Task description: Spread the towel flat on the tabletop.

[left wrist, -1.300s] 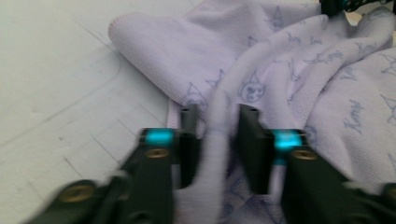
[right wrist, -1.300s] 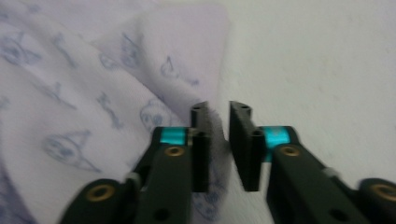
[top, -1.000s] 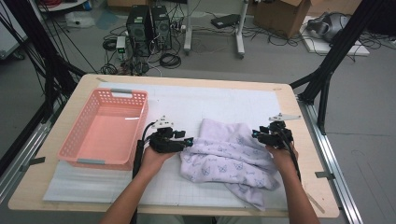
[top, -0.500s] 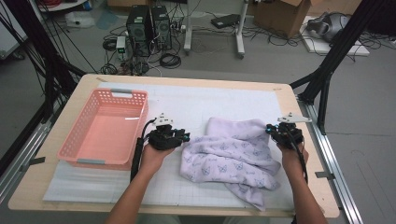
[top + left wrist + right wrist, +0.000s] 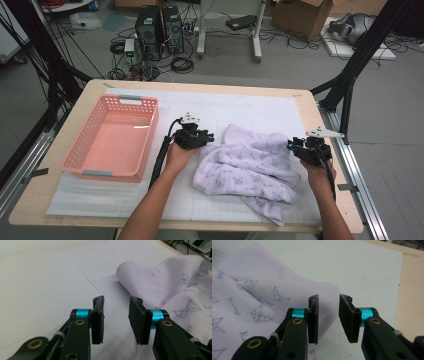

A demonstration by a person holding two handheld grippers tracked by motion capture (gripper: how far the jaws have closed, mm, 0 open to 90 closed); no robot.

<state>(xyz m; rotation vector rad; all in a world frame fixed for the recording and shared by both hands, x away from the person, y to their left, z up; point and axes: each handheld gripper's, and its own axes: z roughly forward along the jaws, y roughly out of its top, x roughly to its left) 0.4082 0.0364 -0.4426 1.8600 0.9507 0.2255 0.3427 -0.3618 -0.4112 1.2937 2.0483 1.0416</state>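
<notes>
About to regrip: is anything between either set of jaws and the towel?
Nothing visible. The left gripper sits at the left edge of the towel, jaws open over bare mat with cloth beside the right jaw. The right gripper is at the towel's right edge, jaws open, with cloth just past them.

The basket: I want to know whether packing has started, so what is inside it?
Nothing shows inside the basket; its pink floor is bare. The near wall hides a strip of the floor. The towel lies beside it on the mat.
</notes>
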